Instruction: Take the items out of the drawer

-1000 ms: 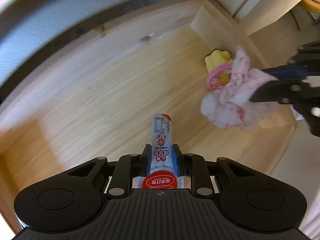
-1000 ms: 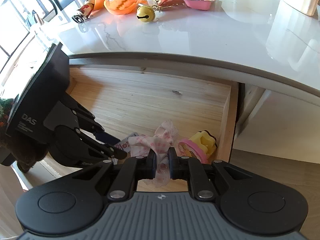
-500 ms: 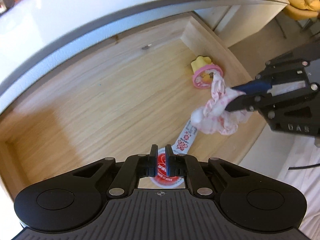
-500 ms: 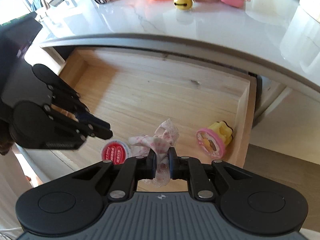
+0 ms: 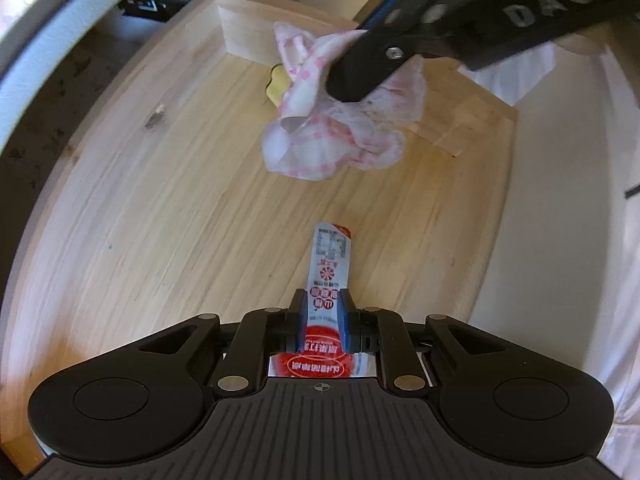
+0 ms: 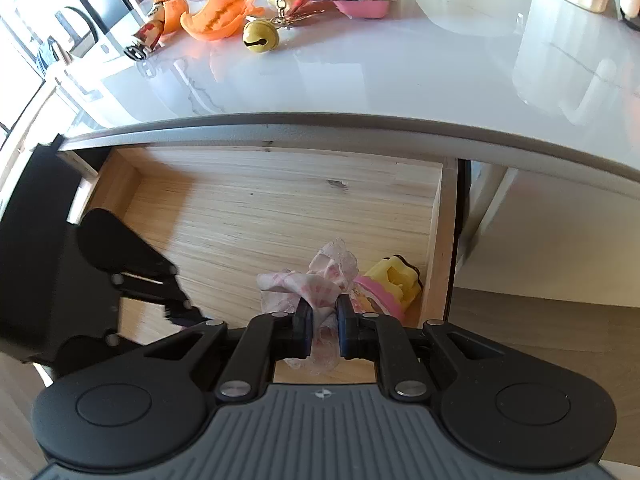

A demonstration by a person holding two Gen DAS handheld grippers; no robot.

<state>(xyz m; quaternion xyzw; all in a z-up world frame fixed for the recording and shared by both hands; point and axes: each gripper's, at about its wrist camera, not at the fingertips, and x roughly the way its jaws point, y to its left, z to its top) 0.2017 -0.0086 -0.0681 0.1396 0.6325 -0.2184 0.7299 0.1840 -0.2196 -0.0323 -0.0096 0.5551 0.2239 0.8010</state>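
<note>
A wooden drawer (image 5: 160,200) stands pulled out under a white counter. A red and white snack packet (image 5: 330,256) lies lengthwise between the fingers of my left gripper (image 5: 324,312), which points straight down. Its jaws are opening, and the pads still touch the packet's sides. My right gripper (image 6: 320,316) is shut on a crumpled pink and white cloth (image 6: 320,288), held above the drawer floor. From the left wrist, that cloth (image 5: 332,136) hangs from the right gripper (image 5: 352,80) at the top. A pink and yellow toy (image 6: 392,284) rests in the drawer's right corner.
The white countertop (image 6: 360,72) above the drawer (image 6: 260,208) carries orange toys (image 6: 220,16), a brass bell (image 6: 260,36) and a pink case (image 6: 360,4). The left gripper's body (image 6: 120,280) stands at the drawer's left front. Bare wood floor covers the drawer's back half.
Half a second ago the left jaws were pinched together over the packet's red end; now the packet sits between them and the view has rolled. The cloth in the right gripper now hangs nearer.
</note>
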